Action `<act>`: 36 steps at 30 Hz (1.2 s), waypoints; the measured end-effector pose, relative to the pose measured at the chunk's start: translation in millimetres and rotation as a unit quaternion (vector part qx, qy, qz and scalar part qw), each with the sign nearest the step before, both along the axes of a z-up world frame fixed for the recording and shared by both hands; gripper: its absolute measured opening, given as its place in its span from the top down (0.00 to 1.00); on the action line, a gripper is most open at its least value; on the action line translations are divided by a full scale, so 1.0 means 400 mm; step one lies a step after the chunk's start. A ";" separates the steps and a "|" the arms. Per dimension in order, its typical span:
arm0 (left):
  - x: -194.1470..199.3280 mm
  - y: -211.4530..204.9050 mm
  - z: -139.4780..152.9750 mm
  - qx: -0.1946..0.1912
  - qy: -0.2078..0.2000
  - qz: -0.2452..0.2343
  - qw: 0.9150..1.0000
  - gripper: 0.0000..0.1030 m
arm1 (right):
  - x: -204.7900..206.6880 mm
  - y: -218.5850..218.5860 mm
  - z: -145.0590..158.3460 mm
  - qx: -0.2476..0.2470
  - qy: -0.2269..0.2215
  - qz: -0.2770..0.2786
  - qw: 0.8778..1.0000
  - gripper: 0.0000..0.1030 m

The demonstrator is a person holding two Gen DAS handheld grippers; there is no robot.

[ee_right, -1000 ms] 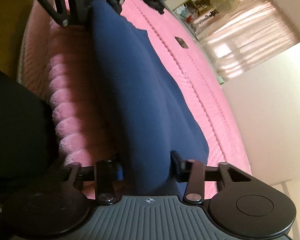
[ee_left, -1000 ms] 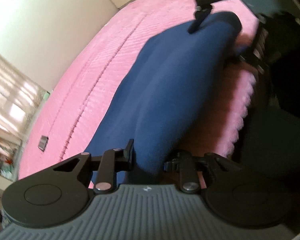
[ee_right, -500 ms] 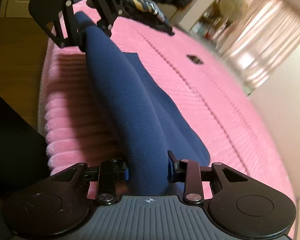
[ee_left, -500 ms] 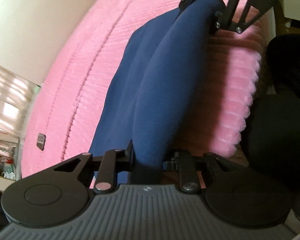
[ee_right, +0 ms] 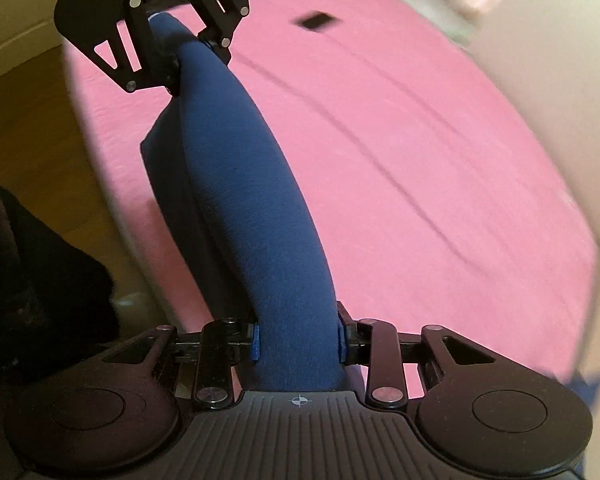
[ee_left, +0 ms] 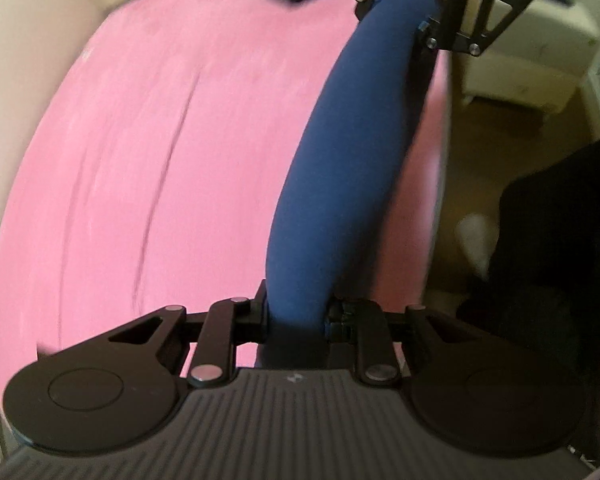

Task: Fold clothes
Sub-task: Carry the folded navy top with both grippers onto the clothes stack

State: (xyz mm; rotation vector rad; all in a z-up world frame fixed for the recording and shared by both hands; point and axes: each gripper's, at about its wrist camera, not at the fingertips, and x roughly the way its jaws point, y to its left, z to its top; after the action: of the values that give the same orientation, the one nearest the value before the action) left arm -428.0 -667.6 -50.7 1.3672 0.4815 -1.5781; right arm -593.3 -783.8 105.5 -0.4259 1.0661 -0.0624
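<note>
Navy garment (ee_left: 340, 184) strung taut between the two tools, lifted clear above the pink bed (ee_left: 148, 168); both views motion-blurred

Left tool (ee_left: 298, 318): fingers clamped on one end of the fabric, cloth bunched thick between them. From here the garment runs off toward 1 o'clock, ending at the right tool (ee_left: 396, 28) near the top of the left wrist view

Right tool (ee_right: 298, 340): blue pads pressed against the other end, clamped likewise. Cloth runs toward 11 o'clock to the left tool (ee_right: 188, 52) at the top of the right wrist view. A loose layer hangs below the taut edge at 9 o'clock of the span

Key relation: long axis of the garment is the line joining the tools, parallel to the bed's near edge and just inside it. Neither tool is nearer; each holds an end. Open bed surface lies to the far side, floor (ee_right: 32, 136) to the near side

Pose: tools face one another, raised, well apart

Judgement: mid-fold carry; next move probably lays the span down across the bed. Risk: hanging layer drags or creases

Small dark object (ee_right: 316, 22) lies on the bed, far side
</note>
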 end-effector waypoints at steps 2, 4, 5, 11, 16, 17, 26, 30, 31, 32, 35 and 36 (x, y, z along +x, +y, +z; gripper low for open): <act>-0.014 -0.086 0.057 -0.021 0.010 -0.041 0.999 0.81 | -0.033 -0.050 0.083 -0.003 0.010 -0.036 0.999 0.70; -0.046 -0.180 0.109 -0.049 0.009 -0.084 0.995 0.81 | -0.067 -0.101 0.165 -0.007 0.019 -0.072 0.997 0.70; -0.066 -0.234 0.136 -0.066 0.006 -0.107 0.992 0.81 | -0.096 -0.149 0.196 -0.023 0.009 -0.095 0.995 0.70; -0.234 -0.607 0.286 -0.183 -0.028 -0.224 0.957 0.80 | -0.263 -0.508 0.330 -0.112 -0.041 -0.184 0.976 0.69; -0.418 -0.970 0.351 -0.250 -0.065 -0.270 0.927 0.80 | -0.370 -0.867 0.372 -0.169 -0.070 -0.211 0.960 0.69; -0.450 -1.046 0.356 -0.258 -0.075 -0.273 0.924 0.80 | -0.384 -0.915 0.365 -0.179 -0.078 -0.214 0.957 0.69; -0.637 -1.401 0.074 -0.313 -0.179 -0.306 0.881 0.80 | -0.471 -1.165 -0.070 -0.137 -0.057 -0.230 0.962 0.69; -0.658 -1.414 -0.219 -0.211 -0.183 -0.324 0.904 0.77 | -0.478 -1.136 -0.158 -0.117 -0.065 -0.228 0.965 0.58; -0.653 -1.399 -0.253 -0.220 -0.191 -0.328 0.898 0.77 | -0.485 -1.134 -0.148 -0.111 -0.072 -0.234 0.963 0.57; -0.645 -1.389 -0.266 -0.225 -0.194 -0.327 0.897 0.77 | -0.493 -1.133 -0.142 -0.110 -0.067 -0.237 0.963 0.55; -0.611 -1.381 -0.243 -0.225 -0.191 -0.309 0.904 0.70 | -0.557 -1.154 -0.133 -0.115 -0.058 -0.240 0.962 0.54; -0.599 -1.378 -0.235 -0.225 -0.190 -0.303 0.907 0.69 | -0.559 -1.161 -0.127 -0.119 -0.056 -0.238 0.962 0.54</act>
State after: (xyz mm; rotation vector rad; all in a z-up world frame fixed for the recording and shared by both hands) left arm -667.6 -1218.8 -144.6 1.4719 -0.5735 -1.6918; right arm -817.1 -1248.1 54.9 -0.3682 1.0343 -0.6401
